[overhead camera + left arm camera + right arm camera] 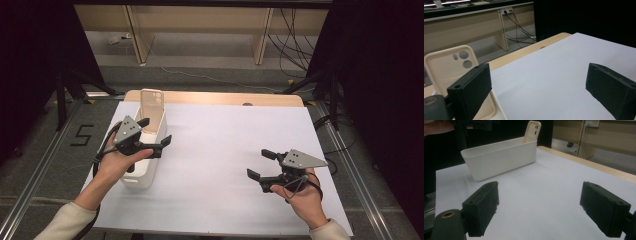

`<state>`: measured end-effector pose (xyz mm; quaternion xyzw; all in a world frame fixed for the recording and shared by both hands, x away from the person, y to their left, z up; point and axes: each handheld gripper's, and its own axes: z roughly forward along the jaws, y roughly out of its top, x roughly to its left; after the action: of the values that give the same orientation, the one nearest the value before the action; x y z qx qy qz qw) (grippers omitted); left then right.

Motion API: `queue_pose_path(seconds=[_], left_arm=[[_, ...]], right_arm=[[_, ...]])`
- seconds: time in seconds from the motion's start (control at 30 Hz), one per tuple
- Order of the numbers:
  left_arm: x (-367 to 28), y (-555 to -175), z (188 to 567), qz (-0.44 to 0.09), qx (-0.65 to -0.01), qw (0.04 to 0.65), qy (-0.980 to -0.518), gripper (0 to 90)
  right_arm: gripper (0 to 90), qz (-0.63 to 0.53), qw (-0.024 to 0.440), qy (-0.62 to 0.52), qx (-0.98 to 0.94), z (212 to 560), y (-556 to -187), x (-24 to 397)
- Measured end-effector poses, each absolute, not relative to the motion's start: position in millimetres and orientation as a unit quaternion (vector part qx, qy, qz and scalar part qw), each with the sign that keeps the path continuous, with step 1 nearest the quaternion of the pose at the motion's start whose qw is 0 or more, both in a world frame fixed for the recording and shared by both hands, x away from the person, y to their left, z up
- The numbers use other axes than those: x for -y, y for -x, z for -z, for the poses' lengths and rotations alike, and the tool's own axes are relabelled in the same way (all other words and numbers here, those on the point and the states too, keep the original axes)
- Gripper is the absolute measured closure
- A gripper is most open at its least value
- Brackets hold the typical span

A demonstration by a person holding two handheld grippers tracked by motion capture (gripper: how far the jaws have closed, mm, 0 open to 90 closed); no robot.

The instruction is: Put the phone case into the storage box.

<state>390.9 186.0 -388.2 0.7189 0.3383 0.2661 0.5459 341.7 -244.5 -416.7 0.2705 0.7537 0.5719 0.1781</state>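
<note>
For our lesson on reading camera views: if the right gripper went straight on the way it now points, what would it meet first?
Most likely nothing soon: the right gripper, open, points across bare white table. The white bin lies left of that line, though depth is uncertain.

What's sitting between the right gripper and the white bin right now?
Nothing: in the high view, bare white table cover separates the right gripper from the white bin; the right gripper view shows the same.
</note>
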Motion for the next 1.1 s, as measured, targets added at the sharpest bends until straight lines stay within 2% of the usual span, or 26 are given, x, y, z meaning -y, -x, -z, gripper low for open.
queue_pose_path(seconds=[0.6,0.8,0.83,0.93,0.97,1.1], left_arm=[[-165,-369,398,-0.243,-0.311,0.555,-0.733,6.4],[-158,-364,402,-0.238,-0.301,0.558,-0.736,6.6],[-158,-364,403,-0.237,-0.3,0.557,-0.737,6.6],[-156,-361,404,-0.238,-0.296,0.559,-0.737,6.7],[-156,-361,404,-0.239,-0.294,0.558,-0.738,6.7],[-154,-357,405,-0.244,-0.287,0.559,-0.739,6.7]], right_arm=[[16.5,-0.568,0.176,-0.274,-0.756,415,-340,245],[16.5,-0.574,0.161,-0.28,-0.752,416,-339,243],[16.5,-0.576,0.178,-0.269,-0.751,416,-341,244],[16.5,-0.577,0.178,-0.27,-0.75,416,-341,244],[16.5,-0.575,0.162,-0.279,-0.752,416,-339,243],[16.5,-0.575,0.162,-0.279,-0.752,416,-339,243]])
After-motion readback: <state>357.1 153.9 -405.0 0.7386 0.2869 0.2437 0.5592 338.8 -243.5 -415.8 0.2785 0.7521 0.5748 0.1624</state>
